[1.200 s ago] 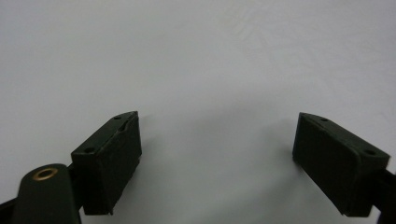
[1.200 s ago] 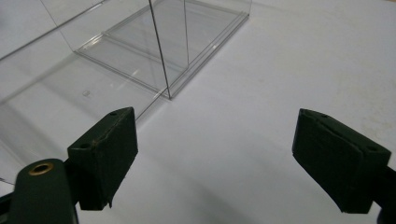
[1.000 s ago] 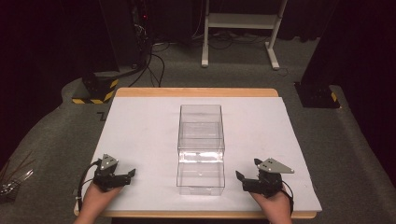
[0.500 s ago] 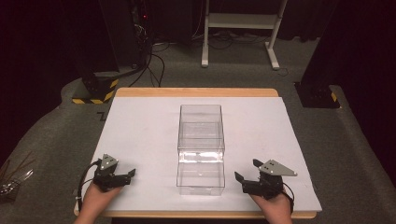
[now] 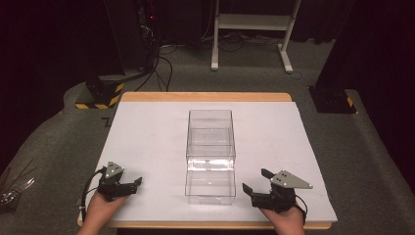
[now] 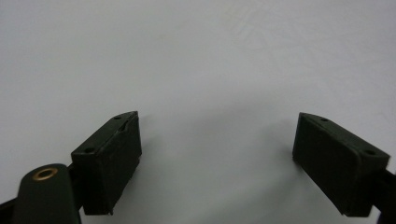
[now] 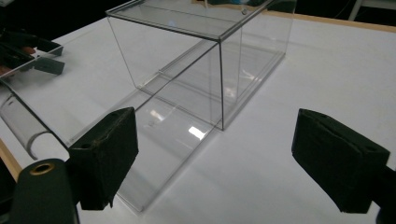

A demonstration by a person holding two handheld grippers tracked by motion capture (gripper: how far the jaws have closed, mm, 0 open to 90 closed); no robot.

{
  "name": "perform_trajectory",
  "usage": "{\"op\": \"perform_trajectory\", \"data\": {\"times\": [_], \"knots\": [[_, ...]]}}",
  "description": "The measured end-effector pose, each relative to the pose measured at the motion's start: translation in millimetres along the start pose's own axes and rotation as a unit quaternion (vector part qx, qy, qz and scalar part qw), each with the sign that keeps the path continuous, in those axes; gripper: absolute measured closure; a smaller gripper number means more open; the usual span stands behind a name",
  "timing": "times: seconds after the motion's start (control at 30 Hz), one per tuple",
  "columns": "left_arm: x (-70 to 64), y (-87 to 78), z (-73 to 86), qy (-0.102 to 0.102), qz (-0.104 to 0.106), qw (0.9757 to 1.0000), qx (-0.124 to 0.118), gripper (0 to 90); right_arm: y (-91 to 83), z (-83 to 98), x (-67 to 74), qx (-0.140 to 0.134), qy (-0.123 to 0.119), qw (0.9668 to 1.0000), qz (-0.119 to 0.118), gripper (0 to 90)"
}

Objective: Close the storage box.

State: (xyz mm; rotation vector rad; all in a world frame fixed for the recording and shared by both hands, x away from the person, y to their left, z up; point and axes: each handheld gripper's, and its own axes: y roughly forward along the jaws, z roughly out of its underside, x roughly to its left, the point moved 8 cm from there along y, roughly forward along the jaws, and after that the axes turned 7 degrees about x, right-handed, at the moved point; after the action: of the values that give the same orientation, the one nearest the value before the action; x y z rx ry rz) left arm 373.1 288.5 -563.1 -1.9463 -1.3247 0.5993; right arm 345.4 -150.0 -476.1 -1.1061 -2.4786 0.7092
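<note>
- The clear box (image 5: 210, 156) stands in the middle of the frame in the high view, long axis running away from the person, on the white sheet (image 5: 147, 132) that covers the bench (image 5: 205, 96).
- The left gripper (image 5: 131, 183) rests at lower left, well apart from the box; its fingers (image 6: 109, 158) are spread wide over bare white sheet and hold nothing.
- The right gripper (image 5: 255, 182) rests at lower right, near the box's front corner but not touching; its fingers (image 7: 105, 154) are likewise wide and empty, aimed at the box's near end.
- In the right gripper view the box's front end appears to lie open, a clear panel (image 7: 154, 154) flat on the sheet; the hinge detail cannot be told.
- Judgement: work on the box has not begun. A sound approach would bring both grippers in level, one to each side, closing gently on the clear walls, which look slippery and easy to misjudge.
- Surface: clean, flat, no loose items near the box.
- Room: dark; grey carpet (image 5: 381, 161), a white frame stand (image 5: 254, 29) at upper centre, cables (image 5: 161, 63) and a yellow-and-black striped foot (image 5: 100, 95) at upper left.
</note>
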Motion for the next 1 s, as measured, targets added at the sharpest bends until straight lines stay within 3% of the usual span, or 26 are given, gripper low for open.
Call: {"op": "perform_trajectory", "data": {"times": [0.43,1.0], "knots": [[0.0,0.0,0.0,0.0,0.0,1.0,0.0,15.8,-2.8,-4.9,19.5,-0.008,-0.005,0.9997,-0.023,15.3],[0.0,0.0,0.0,0.0,0.0,1.0,0.0,15.8,2.4,-0.3,32.2,0.0,-0.005,0.9988,-0.049,16.2]]}}
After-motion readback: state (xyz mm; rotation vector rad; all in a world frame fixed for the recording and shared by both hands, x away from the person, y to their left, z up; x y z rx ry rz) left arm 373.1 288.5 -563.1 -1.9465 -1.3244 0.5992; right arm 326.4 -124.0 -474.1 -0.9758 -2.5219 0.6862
